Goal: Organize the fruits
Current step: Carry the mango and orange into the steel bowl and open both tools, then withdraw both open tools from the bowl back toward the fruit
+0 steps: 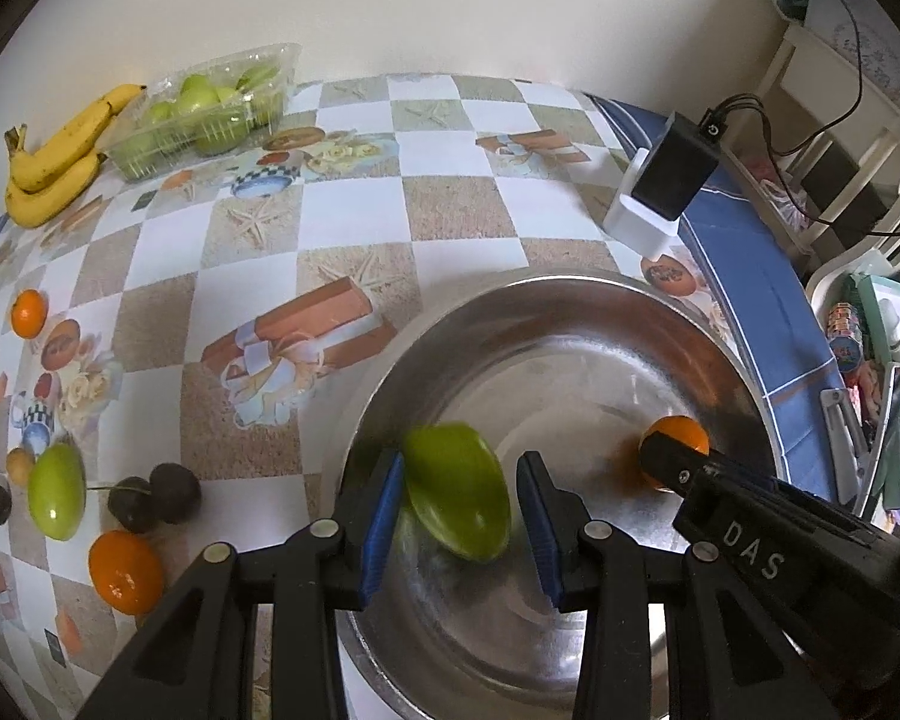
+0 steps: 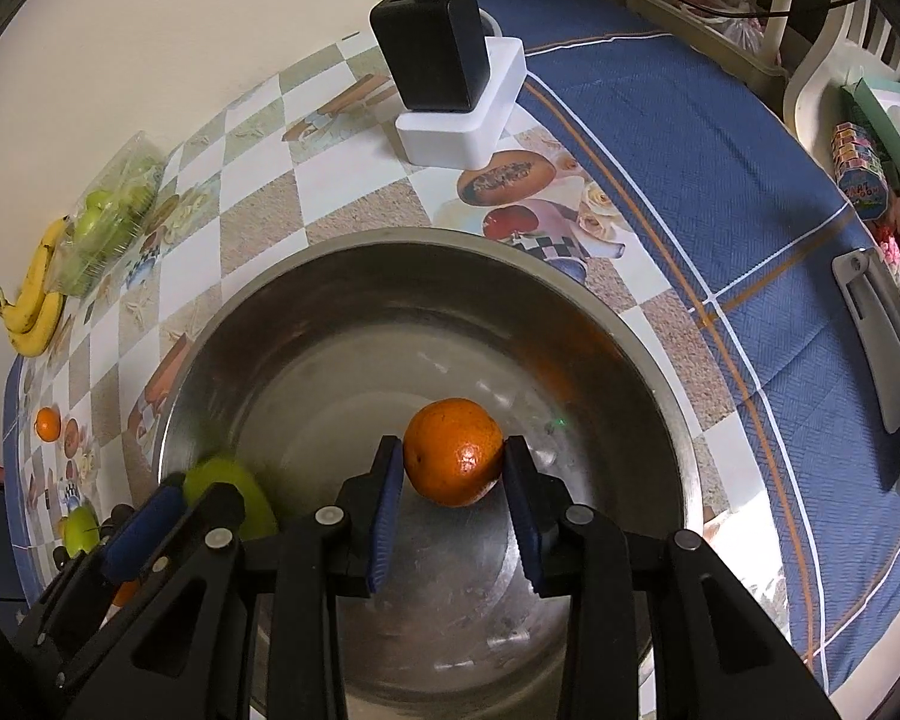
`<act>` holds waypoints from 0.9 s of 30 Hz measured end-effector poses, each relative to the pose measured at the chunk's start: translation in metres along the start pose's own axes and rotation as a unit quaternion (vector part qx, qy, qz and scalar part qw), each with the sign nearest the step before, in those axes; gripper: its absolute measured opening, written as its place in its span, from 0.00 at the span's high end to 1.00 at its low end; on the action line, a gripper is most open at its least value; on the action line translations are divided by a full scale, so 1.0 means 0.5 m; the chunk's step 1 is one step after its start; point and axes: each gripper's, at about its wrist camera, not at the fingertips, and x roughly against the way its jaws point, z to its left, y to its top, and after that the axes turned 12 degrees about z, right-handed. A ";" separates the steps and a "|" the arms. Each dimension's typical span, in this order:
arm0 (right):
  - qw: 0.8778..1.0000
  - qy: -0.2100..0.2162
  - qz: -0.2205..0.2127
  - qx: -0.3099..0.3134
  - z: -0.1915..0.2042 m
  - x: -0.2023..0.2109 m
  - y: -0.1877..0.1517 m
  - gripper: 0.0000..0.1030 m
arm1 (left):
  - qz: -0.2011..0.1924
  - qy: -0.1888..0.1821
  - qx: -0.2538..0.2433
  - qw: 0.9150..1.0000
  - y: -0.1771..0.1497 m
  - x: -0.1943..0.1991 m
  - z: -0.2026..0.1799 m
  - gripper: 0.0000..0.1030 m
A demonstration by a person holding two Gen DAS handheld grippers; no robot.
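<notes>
Left gripper (image 1: 459, 495) gaping around blurred green mango (image 1: 456, 492); right gripper (image 2: 453, 468) clamping orange (image 2: 453, 451), both over steel bowl (image 2: 660, 360).

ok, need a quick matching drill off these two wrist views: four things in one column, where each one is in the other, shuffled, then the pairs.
Things:
1. green mango
2. orange
3. bananas
4. black charger

Places:
A. on the white block
B. between the right gripper's pads, over the steel bowl
C. by the wall, beside the clear fruit box
D. between the left gripper's pads, over the bowl

Pairs: 1-D, 2-B, 3-C, 4-A
</notes>
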 end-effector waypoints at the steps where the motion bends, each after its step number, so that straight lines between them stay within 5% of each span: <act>1: 1.000 0.000 0.000 0.000 0.000 0.000 0.000 0.65 | 0.000 0.001 -0.001 1.000 0.000 0.001 -0.001 0.59; 7: 1.000 0.003 -0.001 0.000 0.000 0.007 0.001 0.64 | -0.009 0.003 0.001 1.000 0.003 0.017 0.001 0.59; 27: 0.999 -0.007 -0.027 0.032 0.022 0.087 -0.018 0.61 | -0.011 0.047 0.073 0.996 0.006 0.092 0.093 0.32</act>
